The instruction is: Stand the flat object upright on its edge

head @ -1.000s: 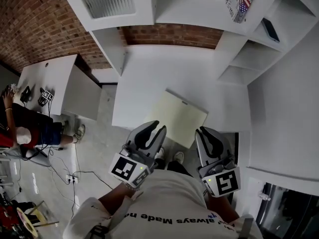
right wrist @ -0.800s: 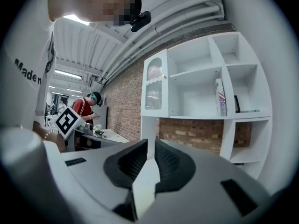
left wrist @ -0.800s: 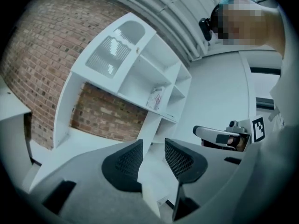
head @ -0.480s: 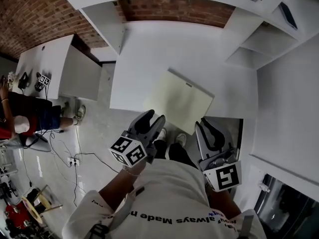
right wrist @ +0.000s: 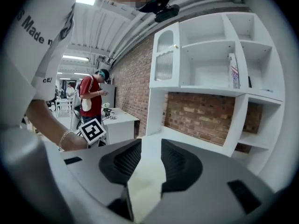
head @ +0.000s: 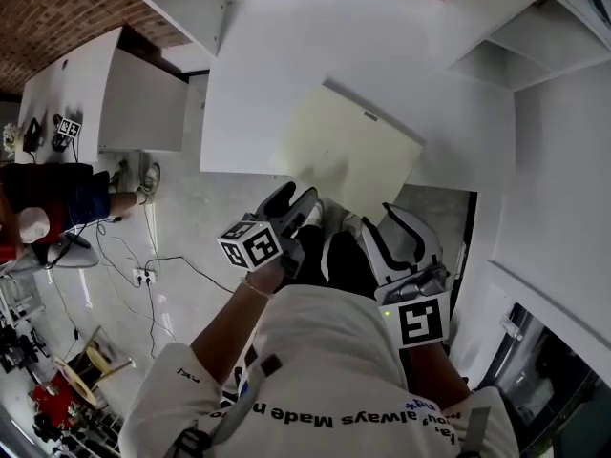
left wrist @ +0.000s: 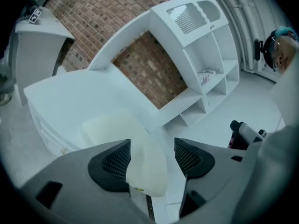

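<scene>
A pale yellow flat board (head: pixel 348 151) lies flat on the white table (head: pixel 286 55), its near edge hanging over the table's front. My left gripper (head: pixel 296 200) sits just below that near edge. Its jaws have just been opening and stand wide. The board's near corner (left wrist: pixel 147 171) shows between them with no pad pressing on it. My right gripper (head: pixel 401 222) is by the board's near right corner. Its jaws have also just been opening and show a narrow gap, with the board (right wrist: pixel 147 183) seen through it, untouched.
White shelf compartments (head: pixel 535 36) rise along the table's right side, with a brick wall (left wrist: pixel 149 69) behind. A white side desk (head: pixel 115 93) stands to the left, with a person in a red shirt (right wrist: pixel 91 97) beside it. Cables (head: pixel 153 275) lie on the floor.
Both grippers have sunk and come up to the board's near edge. The left one has rolled, and both pairs of jaws have opened from nearly shut.
</scene>
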`<state>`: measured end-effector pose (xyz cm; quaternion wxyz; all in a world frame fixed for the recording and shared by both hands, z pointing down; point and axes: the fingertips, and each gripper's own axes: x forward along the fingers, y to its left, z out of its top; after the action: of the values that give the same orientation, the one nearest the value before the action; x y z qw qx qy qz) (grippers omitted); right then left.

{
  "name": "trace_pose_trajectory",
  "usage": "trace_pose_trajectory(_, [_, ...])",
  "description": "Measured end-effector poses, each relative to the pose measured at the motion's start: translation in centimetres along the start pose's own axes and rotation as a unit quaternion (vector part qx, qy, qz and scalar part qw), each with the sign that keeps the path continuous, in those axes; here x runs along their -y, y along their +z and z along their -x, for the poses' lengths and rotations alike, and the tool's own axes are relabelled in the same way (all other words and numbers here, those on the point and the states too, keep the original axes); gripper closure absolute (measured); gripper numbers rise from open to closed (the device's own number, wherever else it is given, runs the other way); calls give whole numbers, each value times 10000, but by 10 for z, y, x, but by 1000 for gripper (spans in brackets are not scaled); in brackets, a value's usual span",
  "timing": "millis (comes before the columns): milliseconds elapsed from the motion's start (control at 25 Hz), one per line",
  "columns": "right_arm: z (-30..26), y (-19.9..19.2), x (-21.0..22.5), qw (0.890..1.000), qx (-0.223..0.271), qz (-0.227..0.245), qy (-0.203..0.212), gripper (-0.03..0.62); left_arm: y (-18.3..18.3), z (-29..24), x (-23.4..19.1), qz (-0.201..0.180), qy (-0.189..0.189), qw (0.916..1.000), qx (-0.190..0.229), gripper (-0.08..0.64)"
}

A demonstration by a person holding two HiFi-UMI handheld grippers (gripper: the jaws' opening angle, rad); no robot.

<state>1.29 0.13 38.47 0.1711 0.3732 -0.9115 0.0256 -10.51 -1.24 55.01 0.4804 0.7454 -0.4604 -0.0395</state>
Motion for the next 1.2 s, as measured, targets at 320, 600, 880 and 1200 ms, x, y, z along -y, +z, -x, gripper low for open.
trace_pose_trajectory(320, [-28,-92,-22,9955,-916,73,250,391,-48,-30,-62,926,192,9952,-242,262])
trace_pose_trajectory(600, [-49,-138,-33,9902,-1324,298,323,347,-73,-40,-99,1479,158,9885,-270,255])
trace_pose_trajectory(880, [-55,-161,-35,9887,-1450,255,298,347,-88,-59,-109,2034,-220,9786,-241,245])
trace_pose_trajectory(1200, [-58,-180,-39,9872,-1563,122,297,347,-88,-69,-99,2567,-785,9633,-77,267])
